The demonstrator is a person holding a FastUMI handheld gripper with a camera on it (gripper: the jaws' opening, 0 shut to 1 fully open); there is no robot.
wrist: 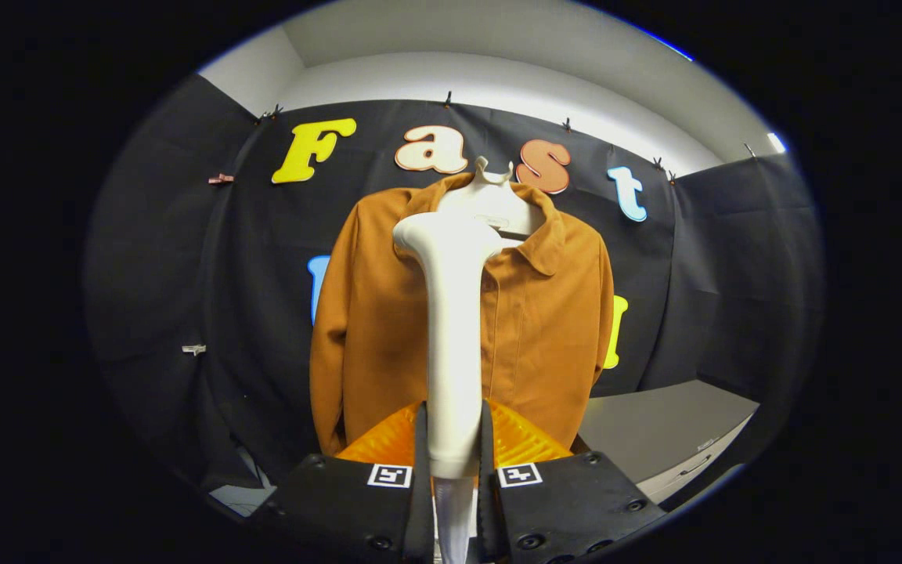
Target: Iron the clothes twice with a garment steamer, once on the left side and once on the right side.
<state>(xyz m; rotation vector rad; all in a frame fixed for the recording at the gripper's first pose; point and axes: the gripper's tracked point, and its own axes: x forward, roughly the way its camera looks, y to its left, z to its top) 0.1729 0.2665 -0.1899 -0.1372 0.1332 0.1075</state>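
The gripper (452, 439) was clamped on the white plastic garment steamer (451, 329), both fingers pressing the lower end of its handle from either side, jaws narrow with the handle filling the gap. The steamer stood upright between the fingers, its long smooth handle rising straight up and flaring into a wider rounded head at the top. That head sat level with the chest and collar zone of the brown-orange collared long-sleeved jacket (529, 313), overlapping the button placket along the jacket's centre line; could not tell whether the head touched the fabric or hung just in front of it. The jacket hung on a white hanger (492, 184) against the black cloth wall, collar spread open, both sleeves hanging down along its sides. The jacket's left panel showed on one side of the handle and the right panel on the other, each a broad flat area of cloth with the sleeve edge as its outer limit. Beyond each sleeve edge there was bare black wall, so sideways room existed on both sides. The jacket hem dropped behind the fingers, its lower edge hidden. A grey flat-topped cabinet (666, 427) stood low beside the jacket's right sleeve side, its front corner near the hem level, well apart from the steamer. Above the wall cloth a white ceiling band ran across.
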